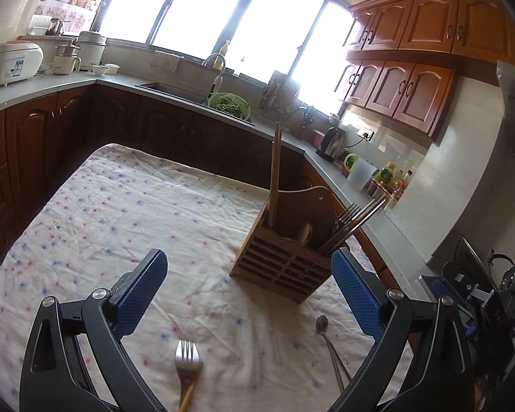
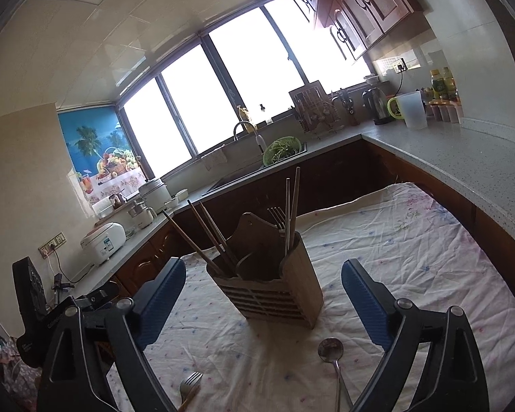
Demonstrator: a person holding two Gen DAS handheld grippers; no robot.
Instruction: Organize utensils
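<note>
A slatted wooden utensil holder [image 1: 285,267] [image 2: 274,292] stands on the floral tablecloth [image 1: 120,213] [image 2: 412,240], with chopsticks [image 1: 275,171] [image 2: 202,237] and metal forks [image 1: 352,225] [image 2: 281,219] sticking out of it. A fork with a pale handle [image 1: 187,370] [image 2: 190,386] lies on the cloth, between the fingers of my left gripper [image 1: 249,274]. That gripper is open and holds nothing. A metal spoon [image 1: 328,340] [image 2: 331,352] lies between the fingers of my right gripper [image 2: 264,285], which is also open and holds nothing.
Dark wooden cabinets and a grey countertop [image 2: 446,151] wrap around the table. A sink with a green colander [image 1: 230,103] [image 2: 281,149] sits under the window. A rice cooker [image 1: 13,61], a kettle [image 2: 376,104] and bottles [image 1: 391,175] stand on the counter.
</note>
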